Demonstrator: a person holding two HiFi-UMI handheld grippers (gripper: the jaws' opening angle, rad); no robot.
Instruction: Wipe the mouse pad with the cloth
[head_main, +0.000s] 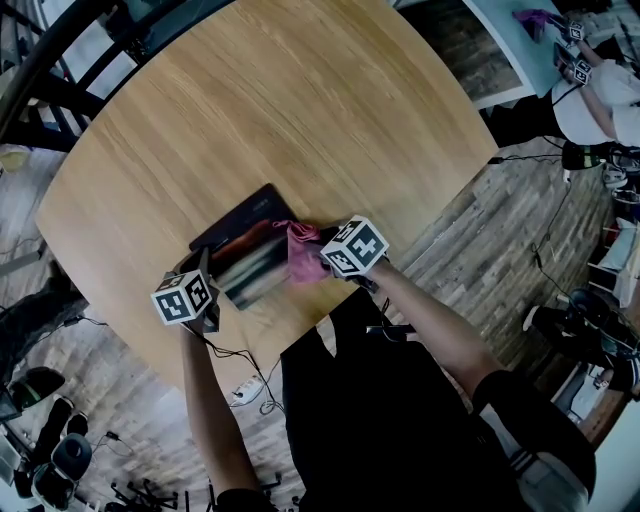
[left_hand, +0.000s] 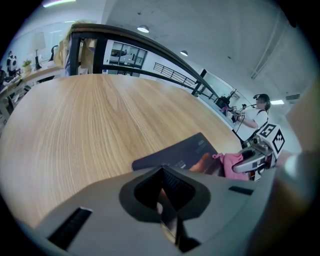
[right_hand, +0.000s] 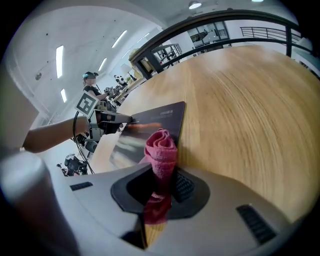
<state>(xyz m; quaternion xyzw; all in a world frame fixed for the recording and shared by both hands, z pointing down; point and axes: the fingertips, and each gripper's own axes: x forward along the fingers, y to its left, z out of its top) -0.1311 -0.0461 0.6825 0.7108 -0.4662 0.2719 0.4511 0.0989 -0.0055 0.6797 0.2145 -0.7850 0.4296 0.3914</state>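
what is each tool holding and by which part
Right tool pinches the pink cloth at its bunched middle, a fold sticking out ahead. Left tool is shut at the mouse pad edge; a grip there cannot be told.

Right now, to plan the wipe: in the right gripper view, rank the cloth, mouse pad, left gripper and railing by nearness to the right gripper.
1. Cloth, held in the right gripper.
2. Mouse pad, just ahead, slightly left.
3. Left gripper, at the pad's left edge.
4. Railing, beyond the table.

Bright ceiling lights (right_hand: 60, 54), fisheye-warped edges, motion blur across mouse pad (head_main: 250, 250).
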